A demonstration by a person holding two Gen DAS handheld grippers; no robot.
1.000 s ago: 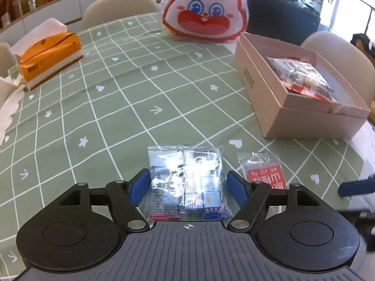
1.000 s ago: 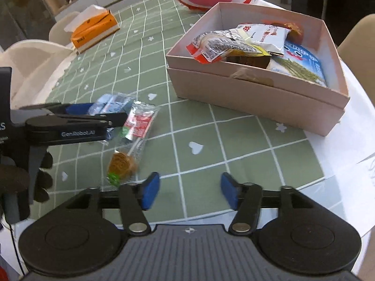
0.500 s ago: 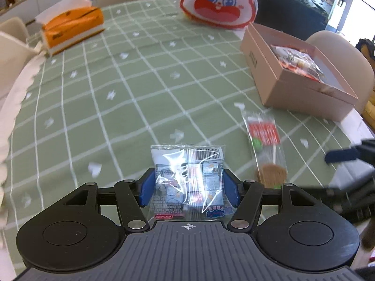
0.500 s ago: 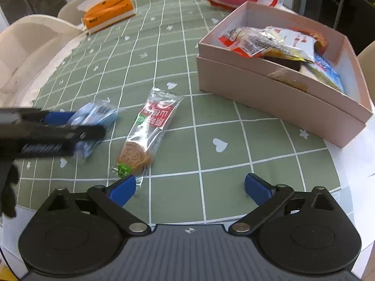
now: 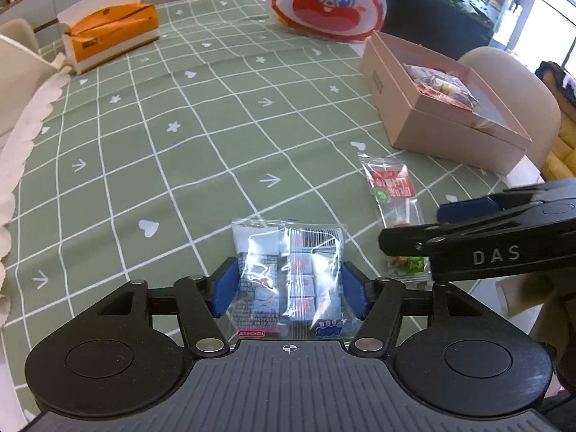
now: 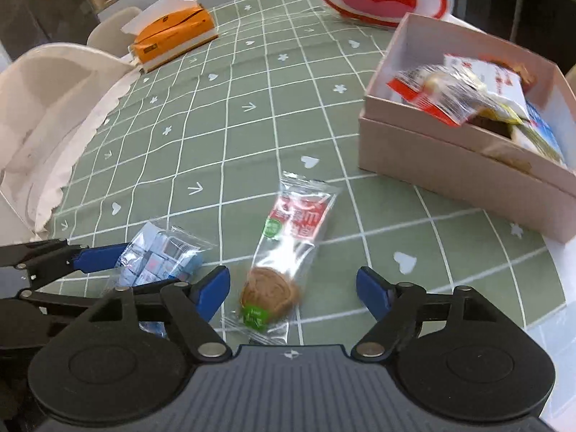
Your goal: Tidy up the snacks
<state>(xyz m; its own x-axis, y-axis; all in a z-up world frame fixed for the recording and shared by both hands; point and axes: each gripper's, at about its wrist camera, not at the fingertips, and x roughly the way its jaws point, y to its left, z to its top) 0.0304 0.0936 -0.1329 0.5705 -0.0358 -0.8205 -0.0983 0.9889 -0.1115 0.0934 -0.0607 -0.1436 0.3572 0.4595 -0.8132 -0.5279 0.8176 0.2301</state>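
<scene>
My left gripper (image 5: pixel 289 286), angled down at the desk (image 5: pixel 201 136), clamps the clear candy packet (image 5: pixel 288 277). My right gripper (image 6: pixel 293 289), angled down likewise, is closing around the lollipop packet (image 6: pixel 284 252), pads not touching.

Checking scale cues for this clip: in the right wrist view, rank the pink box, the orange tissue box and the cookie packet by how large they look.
1. pink box, clearly largest.
2. and 3. cookie packet and orange tissue box look alike in extent; the packet lies much nearer the camera, so no ranking.

Green checked table (image 5: pixel 201 136) holds box (image 5: pixel 424 122), tissues (image 5: pixel 111 36).
</scene>
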